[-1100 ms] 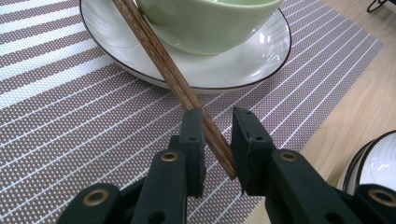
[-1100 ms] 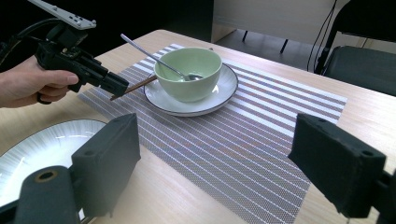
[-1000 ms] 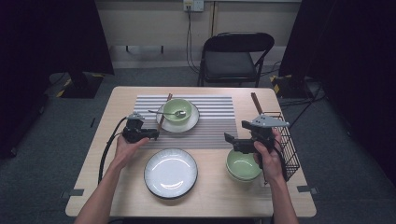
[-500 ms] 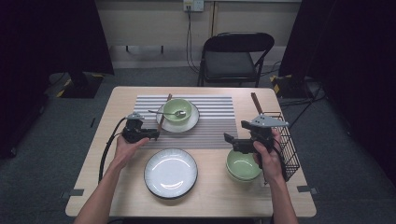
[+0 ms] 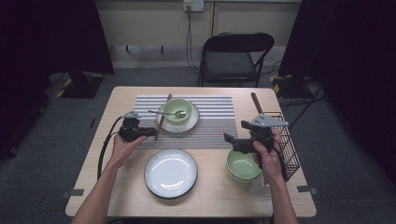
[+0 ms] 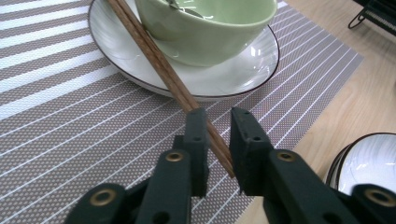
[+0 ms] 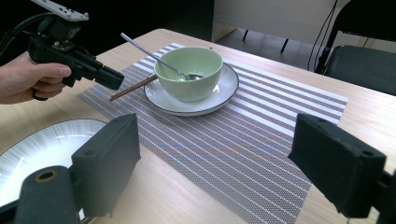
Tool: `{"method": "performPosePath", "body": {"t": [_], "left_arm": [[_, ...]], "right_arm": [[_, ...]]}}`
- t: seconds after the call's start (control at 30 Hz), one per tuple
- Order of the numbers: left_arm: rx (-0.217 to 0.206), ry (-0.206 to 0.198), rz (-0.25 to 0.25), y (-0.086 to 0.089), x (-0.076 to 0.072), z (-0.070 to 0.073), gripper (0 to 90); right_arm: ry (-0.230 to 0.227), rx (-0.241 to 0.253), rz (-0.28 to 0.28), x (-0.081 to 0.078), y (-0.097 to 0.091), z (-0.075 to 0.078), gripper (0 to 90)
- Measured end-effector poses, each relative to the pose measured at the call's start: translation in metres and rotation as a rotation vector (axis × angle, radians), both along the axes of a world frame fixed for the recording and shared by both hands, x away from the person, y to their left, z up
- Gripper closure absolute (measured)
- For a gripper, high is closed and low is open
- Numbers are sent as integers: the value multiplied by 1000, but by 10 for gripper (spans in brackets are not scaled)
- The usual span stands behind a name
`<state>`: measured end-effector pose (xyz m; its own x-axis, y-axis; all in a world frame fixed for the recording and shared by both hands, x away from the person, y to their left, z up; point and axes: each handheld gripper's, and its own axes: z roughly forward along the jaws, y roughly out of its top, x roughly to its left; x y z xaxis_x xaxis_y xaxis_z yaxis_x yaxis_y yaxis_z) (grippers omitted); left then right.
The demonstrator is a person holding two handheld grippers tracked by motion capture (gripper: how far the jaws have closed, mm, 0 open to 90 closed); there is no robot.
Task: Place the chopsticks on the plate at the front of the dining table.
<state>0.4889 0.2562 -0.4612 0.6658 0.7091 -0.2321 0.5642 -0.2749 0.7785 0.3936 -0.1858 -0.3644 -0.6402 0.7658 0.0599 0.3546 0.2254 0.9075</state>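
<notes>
On the striped mat, left gripper jaws closing around chopsticks, contact unclear, right gripper jaws apart.

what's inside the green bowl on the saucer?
A metal spoon lies in the green bowl, handle leaning over the rim. No food is visible. The bowl's near wall hides part of its floor.

Lighting's pretty even from overhead, table is well lit while the room around it drops off into near black on both sides. Soft shadows only. There's white glare on the glossy plate and on the green bowl up close. High view is a bit soft and grainy. Gripper views are sharp mid-frame, with the near jaws slightly blurry at the bottom edge
</notes>
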Motion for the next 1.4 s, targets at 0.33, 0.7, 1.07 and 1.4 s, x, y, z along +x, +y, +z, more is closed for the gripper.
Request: {"method": "performPosePath", "body": {"t": [0.33,0.7,1.07,1.4], "left_arm": [[24,27,38,7,1,-12,784],[45,32,26,-1,1,-14,743],[39,25,33,-5,0,-13,708],[59,14,43,-11,-1,-13,633]], "right_arm": [[-1,-1,7,0,2,0,151],[-2,0,1,0,0,0,151],[-2,-3,5,0,1,0,151],[-2,-1,0,0,1,0,151]]}}
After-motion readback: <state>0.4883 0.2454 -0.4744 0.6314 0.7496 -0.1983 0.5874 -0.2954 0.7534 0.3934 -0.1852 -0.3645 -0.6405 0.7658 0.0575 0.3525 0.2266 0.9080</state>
